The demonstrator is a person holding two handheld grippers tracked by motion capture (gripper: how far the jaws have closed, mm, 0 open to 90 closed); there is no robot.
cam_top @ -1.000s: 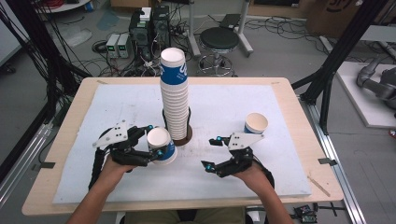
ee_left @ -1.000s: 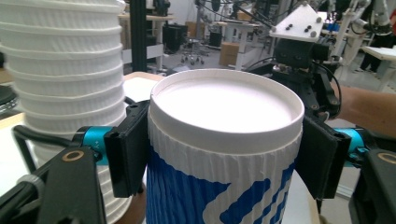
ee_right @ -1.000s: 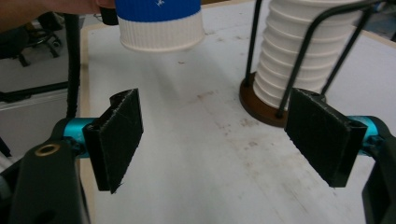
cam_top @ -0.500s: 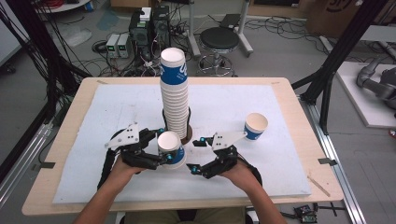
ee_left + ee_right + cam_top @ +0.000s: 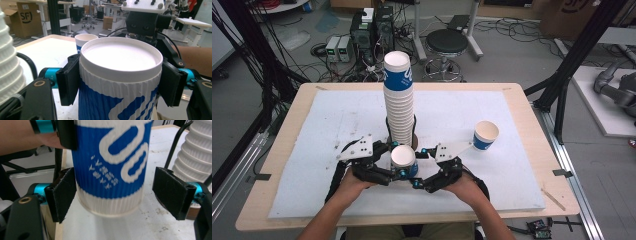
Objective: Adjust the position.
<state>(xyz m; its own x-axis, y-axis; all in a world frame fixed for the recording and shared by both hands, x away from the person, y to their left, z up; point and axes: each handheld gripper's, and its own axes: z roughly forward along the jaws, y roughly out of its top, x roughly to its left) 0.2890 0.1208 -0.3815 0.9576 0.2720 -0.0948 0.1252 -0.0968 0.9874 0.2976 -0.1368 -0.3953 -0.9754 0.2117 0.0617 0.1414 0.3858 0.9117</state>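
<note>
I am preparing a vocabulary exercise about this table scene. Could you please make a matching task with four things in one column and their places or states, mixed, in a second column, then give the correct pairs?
Things:
1. held cup
2. tall stack of cups
3. single cup
4. right gripper

Places or states:
A. stands alone on the white mat, at the right
B. jaws open around the bottom of a cup
C. clamped near its rim by the left gripper
D. rises at the middle of the table

Pairs: 1-C, 2-D, 3-A, 4-B
</note>
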